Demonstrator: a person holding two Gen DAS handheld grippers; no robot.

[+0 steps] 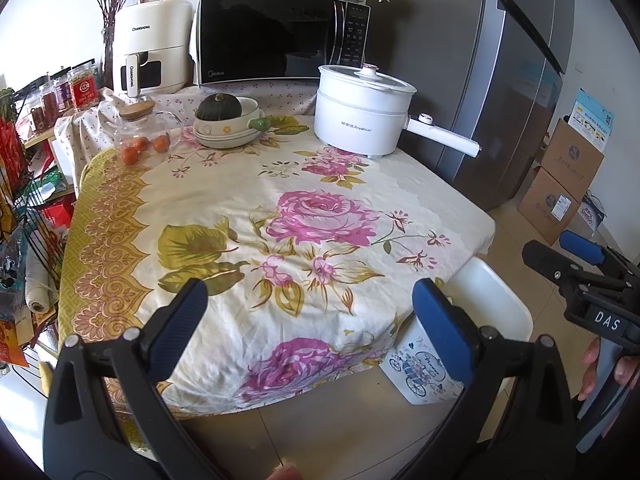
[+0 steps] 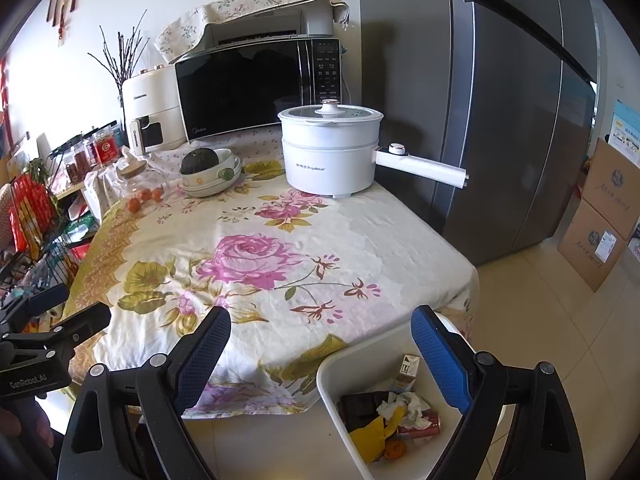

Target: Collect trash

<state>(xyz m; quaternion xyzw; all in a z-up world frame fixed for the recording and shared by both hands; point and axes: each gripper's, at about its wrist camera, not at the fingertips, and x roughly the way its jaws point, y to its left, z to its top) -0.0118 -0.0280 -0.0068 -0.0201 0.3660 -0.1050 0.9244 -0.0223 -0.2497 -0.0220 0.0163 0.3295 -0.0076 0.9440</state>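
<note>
A white trash bin stands on the floor by the table's near right corner; inside it lies trash: crumpled paper, a yellow peel, a dark wrapper, a red can, a small carton. In the left wrist view the bin shows a printed side. My right gripper hangs open over the bin's left rim and the table edge, nothing between its fingers. My left gripper is open above the near part of the flowered tablecloth, holding nothing. Each gripper shows at the edge of the other's view.
At the table's far end stand a white electric pot with a long handle, a bowl with a dark squash, a glass jar with oranges, a microwave and an air fryer. A grey fridge and cardboard boxes are on the right; a wire rack stands left.
</note>
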